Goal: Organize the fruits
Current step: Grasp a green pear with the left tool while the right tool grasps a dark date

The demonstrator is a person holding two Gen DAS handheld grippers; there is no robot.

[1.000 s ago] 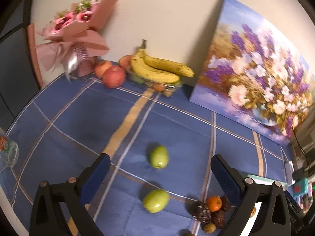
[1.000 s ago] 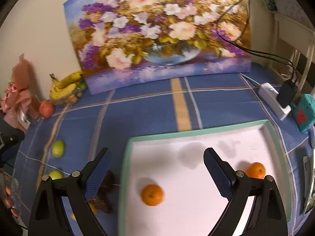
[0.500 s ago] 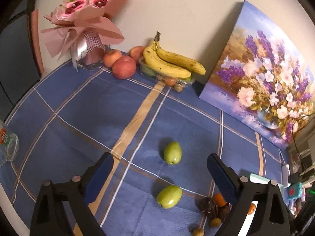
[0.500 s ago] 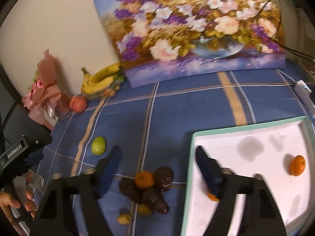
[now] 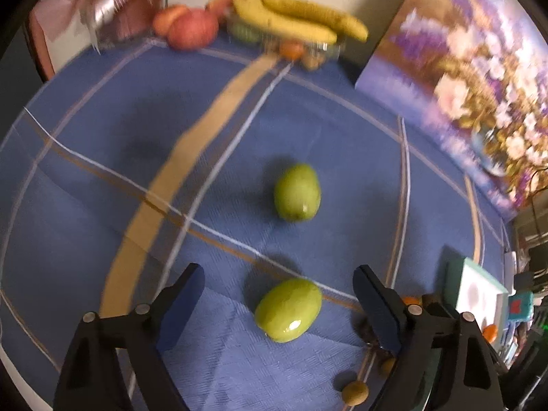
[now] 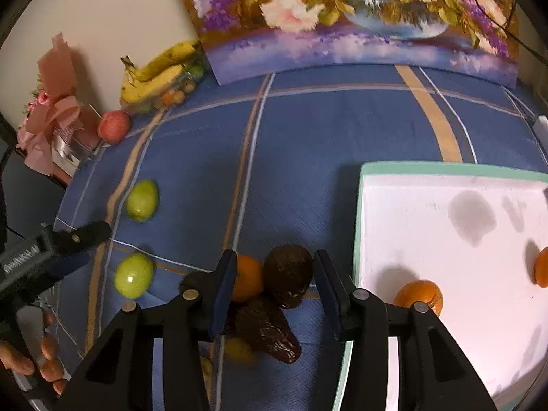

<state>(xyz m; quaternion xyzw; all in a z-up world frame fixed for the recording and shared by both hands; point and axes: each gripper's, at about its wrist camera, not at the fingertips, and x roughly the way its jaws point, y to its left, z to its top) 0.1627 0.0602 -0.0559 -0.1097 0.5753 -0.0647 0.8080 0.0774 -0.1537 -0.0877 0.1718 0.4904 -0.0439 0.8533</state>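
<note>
Both hand-held grippers pointed steeply down at the blue plaid cloth (image 5: 102,130) that covered the worktop. The left hand-held gripper (image 5: 279,303) had its jaws wide and closing, with the nearer green fruit (image 5: 288,309) lying between the blue pads, touched by neither. A second green fruit (image 5: 297,192) lay farther off on the cloth, well apart from the first.

The right hand-held gripper (image 6: 275,291) was closing too, its jaws about half shut around a small heap of fruit: a tangerine (image 6: 247,282) sat against the left pad and a dark brown, wrinkled fruit (image 6: 289,274) beside it, nearer the right pad. Whether the pads already pressed on either was hard to tell, as the fingers hid the contact. Another dark wrinkled piece (image 6: 269,334) and a small yellowish fruit (image 6: 239,351) lay below them, close to the camera.

Just right of the heap stood a white tray with a mint-green rim (image 6: 445,168), holding one tangerine (image 6: 418,296) near its left edge and another (image 6: 542,267) at the frame's right side. Along the wall at the back lay a bunch of bananas (image 5: 298,17), red apples (image 5: 191,27), a pink wrapped bouquet (image 6: 51,116) and a leaning flower painting (image 6: 342,17). A person's fingers (image 6: 44,359) showed on the left tool's handle.
</note>
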